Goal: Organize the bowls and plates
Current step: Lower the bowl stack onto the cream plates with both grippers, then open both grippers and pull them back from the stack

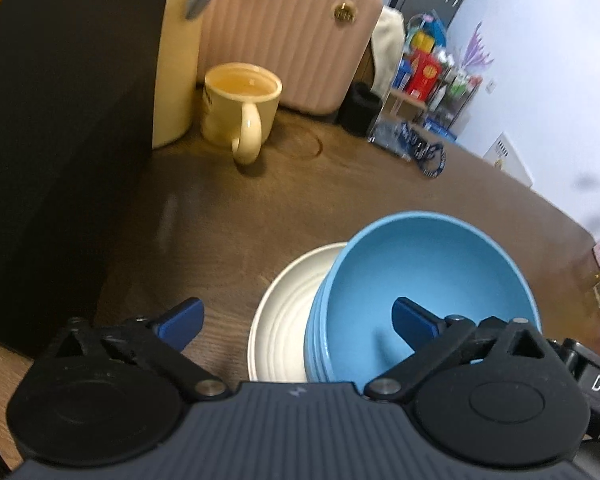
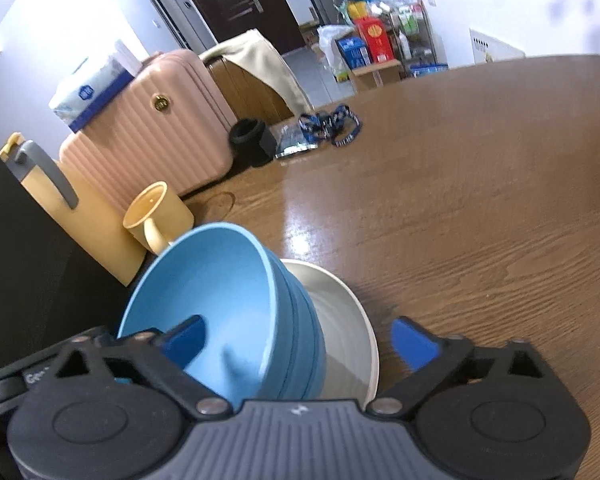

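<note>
A stack of blue bowls [image 1: 424, 280] sits on white plates [image 1: 288, 312] on the brown wooden table. My left gripper [image 1: 298, 326] is open above them; its right finger hangs over the bowl's inside, its left finger over bare table. In the right wrist view the blue bowls [image 2: 216, 292] rest on the white plates [image 2: 340, 320]. My right gripper [image 2: 296, 340] is open and straddles the stack, with its left finger over the bowl's inside and its right finger beyond the plate rim. Neither gripper holds anything.
A cream mug [image 1: 240, 108] stands behind the stack, next to a yellow jug [image 2: 72, 208] and a pink suitcase [image 1: 284, 36]. A black box [image 1: 52, 140] rises at the left. A blue lanyard [image 2: 332, 124] and a black cup [image 2: 252, 140] lie farther back.
</note>
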A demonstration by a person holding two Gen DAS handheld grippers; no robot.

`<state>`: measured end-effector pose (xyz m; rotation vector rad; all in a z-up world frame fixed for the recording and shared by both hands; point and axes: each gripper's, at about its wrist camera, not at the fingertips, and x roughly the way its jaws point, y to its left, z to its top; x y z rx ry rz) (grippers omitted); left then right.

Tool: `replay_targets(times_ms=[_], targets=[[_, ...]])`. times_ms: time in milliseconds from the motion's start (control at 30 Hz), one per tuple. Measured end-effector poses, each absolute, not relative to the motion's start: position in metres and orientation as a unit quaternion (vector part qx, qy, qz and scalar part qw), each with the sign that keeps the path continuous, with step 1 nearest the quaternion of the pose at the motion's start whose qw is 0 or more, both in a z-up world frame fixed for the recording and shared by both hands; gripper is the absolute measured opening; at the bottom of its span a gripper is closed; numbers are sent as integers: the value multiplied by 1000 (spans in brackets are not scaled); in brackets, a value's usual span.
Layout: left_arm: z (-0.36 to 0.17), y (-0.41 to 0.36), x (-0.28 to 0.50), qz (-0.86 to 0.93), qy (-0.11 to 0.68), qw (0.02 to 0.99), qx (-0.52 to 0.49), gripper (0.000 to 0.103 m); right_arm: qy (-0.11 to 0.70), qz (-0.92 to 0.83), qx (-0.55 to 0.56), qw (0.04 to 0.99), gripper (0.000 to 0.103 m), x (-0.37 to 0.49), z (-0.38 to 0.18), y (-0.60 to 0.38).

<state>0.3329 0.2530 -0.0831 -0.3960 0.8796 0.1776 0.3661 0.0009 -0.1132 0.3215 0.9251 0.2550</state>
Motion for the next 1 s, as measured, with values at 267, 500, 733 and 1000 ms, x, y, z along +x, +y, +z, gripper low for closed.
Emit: replay_targets(times_ms=[267,500,733,1000], targets=[[-59,251,306,77,364,910,-181,103,399,119,112,902,103,342,-91,-2],[-40,227,277,72,326,928,-163,103,363,119,88,920,103,312,-72,-19],[-33,192,239,61,318,935,-142,103,337,113,72,932,103,274,-55,-57],[-27,151,197,50,318,936,-140,103,324,110,55,938,103,221,-45,-101]])
